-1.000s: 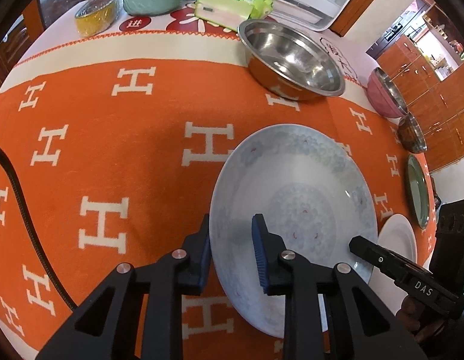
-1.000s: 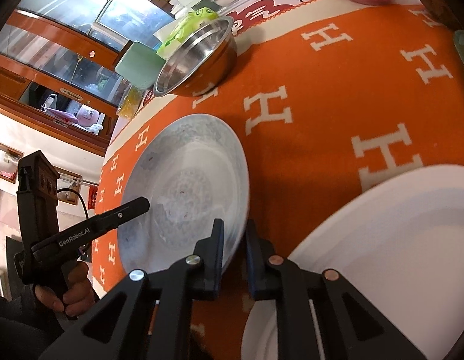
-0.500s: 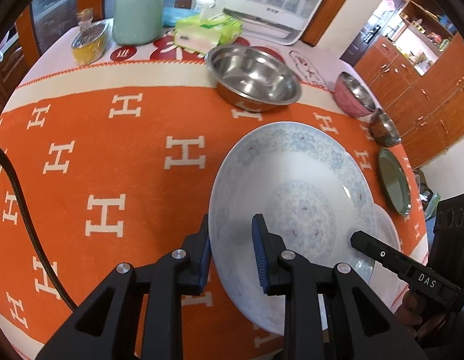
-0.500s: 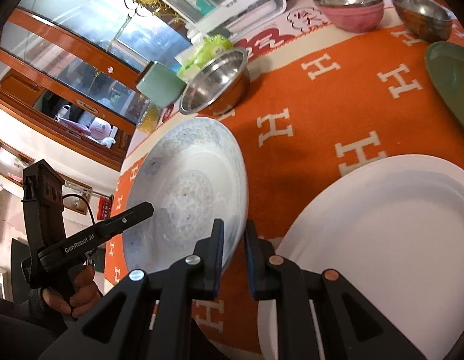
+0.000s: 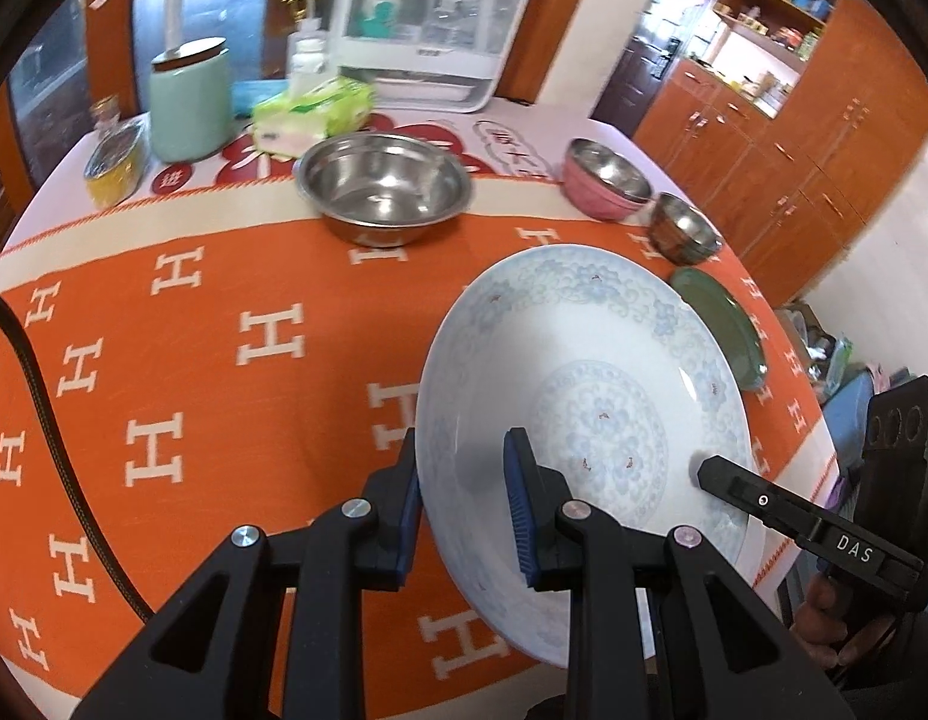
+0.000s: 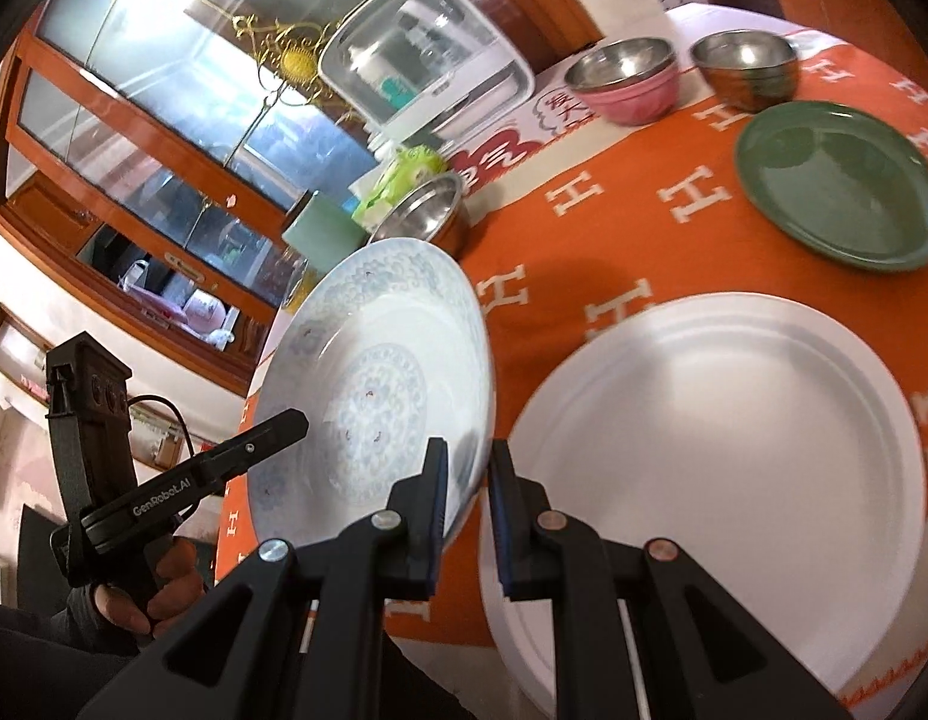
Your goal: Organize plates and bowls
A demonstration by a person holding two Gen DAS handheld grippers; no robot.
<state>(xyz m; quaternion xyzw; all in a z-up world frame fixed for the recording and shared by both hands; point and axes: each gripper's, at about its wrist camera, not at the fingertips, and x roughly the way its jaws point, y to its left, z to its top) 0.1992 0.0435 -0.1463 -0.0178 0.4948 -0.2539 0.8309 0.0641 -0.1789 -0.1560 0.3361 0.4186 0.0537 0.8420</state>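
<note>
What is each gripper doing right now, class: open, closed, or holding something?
Left gripper: closed on the rim of the blue-patterned plate.
Right gripper: closed on the same plate's opposite rim.

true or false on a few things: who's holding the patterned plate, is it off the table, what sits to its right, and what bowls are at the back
1. Both grippers clamp the blue-patterned plate: the left gripper on its near-left rim, the right gripper on its right rim. True.
2. The patterned plate lies flat on the orange tablecloth. False: it is lifted and tilted.
3. A plain white plate lies on the cloth right of the held plate. True.
4. The green plate is stacked on the white plate. False: it lies apart, farther back.
5. The large steel bowl holds food. False: it looks empty.
6. A pink bowl stands beside a small steel bowl. True.
</note>
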